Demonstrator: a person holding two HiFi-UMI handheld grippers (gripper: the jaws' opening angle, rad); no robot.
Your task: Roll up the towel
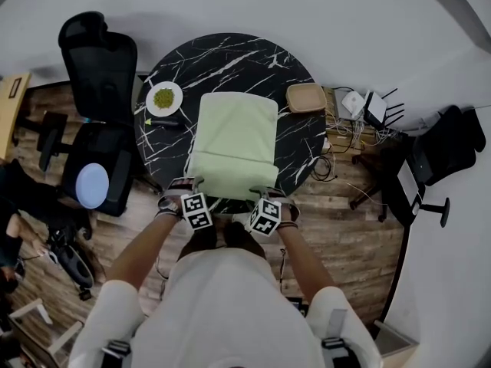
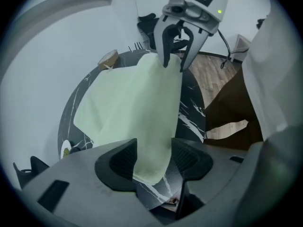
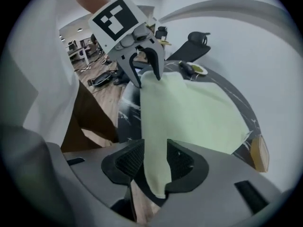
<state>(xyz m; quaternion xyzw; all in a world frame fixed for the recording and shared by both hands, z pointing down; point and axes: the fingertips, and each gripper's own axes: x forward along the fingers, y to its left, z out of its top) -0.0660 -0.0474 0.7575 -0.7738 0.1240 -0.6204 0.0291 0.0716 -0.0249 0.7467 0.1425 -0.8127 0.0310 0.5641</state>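
Bright even light, fisheye-warped edges

Pale green towel [image 1: 234,140] flat on black table [image 1: 230,60].

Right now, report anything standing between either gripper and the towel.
Nothing visible does. The near edge of the towel hangs between the parted jaws of both the left gripper and the right gripper.

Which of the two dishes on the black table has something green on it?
The white plate left of the towel holds green bits; the tan dish on the towel's right looks bare.
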